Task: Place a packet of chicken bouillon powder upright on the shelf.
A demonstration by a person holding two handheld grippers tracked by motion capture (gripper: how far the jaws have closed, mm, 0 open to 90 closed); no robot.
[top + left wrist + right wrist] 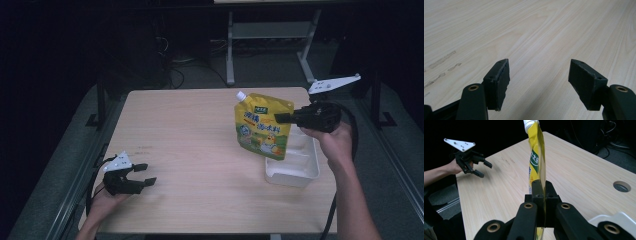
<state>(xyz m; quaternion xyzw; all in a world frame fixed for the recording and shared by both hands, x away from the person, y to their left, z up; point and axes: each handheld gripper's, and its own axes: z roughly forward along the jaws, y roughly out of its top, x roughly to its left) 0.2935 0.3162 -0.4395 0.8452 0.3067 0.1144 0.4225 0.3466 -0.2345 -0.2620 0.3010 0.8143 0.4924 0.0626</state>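
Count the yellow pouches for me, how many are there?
1. The yellow pouch hangs upright in the right claw, which is shut on its edge, above the table and beside the white tray. Nothing here seems to hide another.

Glossy yellow plastic pouch, white plastic cap; smooth matt white plastic tray; pale wood-grain desk.

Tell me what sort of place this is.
Probably a lab or workshop set up for recording. A bare wooden table stands in a dark room, cables trail over the floor behind it, and a metal bench frame stands beyond.
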